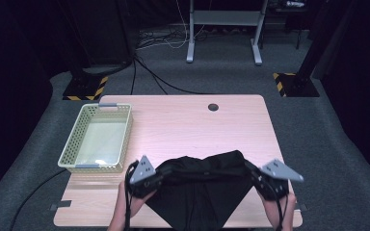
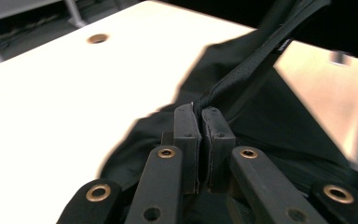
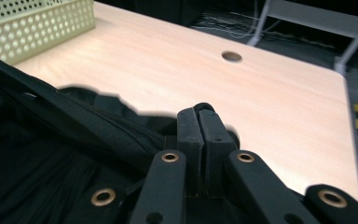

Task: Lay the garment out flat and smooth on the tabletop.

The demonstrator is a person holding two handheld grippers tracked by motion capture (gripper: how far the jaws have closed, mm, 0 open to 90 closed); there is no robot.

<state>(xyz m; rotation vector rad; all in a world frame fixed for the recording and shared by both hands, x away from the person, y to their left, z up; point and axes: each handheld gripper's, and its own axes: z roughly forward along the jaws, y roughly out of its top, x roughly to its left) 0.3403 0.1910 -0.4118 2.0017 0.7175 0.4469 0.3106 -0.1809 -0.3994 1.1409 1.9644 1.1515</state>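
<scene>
A black garment [image 1: 200, 187] hangs stretched between my two grippers over the near edge of the wooden table [image 1: 183, 120], its lower part draping down in a point. My left gripper [image 1: 150, 179] is shut on the garment's left edge; in the left gripper view its jaws [image 2: 200, 112] pinch a thick black hem [image 2: 247, 65] that runs up and away taut. My right gripper [image 1: 261, 179] is shut on the right edge; in the right gripper view the closed gripper [image 3: 199, 114] holds the cloth [image 3: 60, 158], which spreads to the left.
A pale green perforated basket [image 1: 98, 138], empty, stands on the table's left side and shows as the basket [image 3: 37, 25] in the right gripper view. A round cable hole [image 1: 213, 107] lies near the far edge. Stands and cables sit on the floor beyond.
</scene>
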